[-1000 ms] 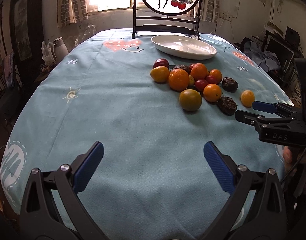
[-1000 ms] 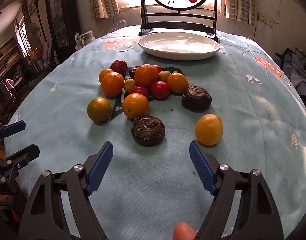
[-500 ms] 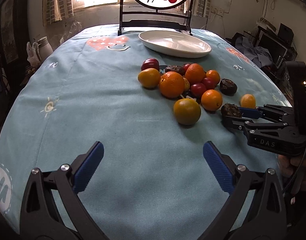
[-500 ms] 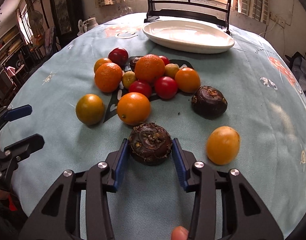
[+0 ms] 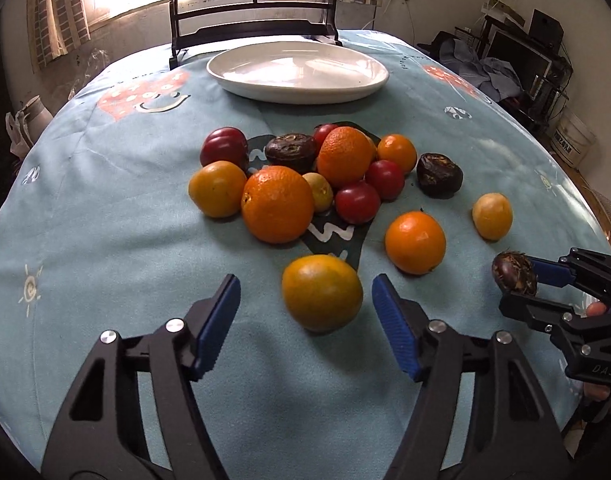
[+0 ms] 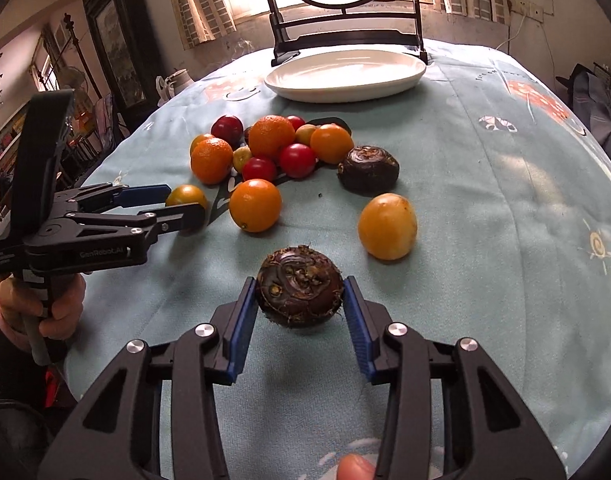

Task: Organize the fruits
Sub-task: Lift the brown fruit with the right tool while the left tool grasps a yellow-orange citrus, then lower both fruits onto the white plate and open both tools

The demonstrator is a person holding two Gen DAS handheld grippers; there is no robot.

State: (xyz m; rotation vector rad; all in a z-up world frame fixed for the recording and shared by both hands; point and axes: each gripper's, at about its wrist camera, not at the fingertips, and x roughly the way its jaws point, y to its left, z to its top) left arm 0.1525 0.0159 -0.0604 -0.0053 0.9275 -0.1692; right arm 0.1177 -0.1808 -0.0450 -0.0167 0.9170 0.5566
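Right wrist view shows the right gripper (image 6: 300, 308) clamped on the dark water chestnut (image 6: 300, 291), now apparently lifted off the tablecloth (image 6: 485, 220). Left view shows the left gripper (image 5: 305, 312) wide open around a greenish orange (image 5: 322, 298), having moved in.

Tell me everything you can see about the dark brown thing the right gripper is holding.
The water chestnut is a squat, rounded, dark brown bulb with a glossy ringed skin, a knobbly crown facing the camera and wispy fibres at its edges. The right gripper clamps it between its blue pads, one on each flank. It looks raised slightly off the blue tablecloth, apart from the other fruit. The left wrist view shows it too.
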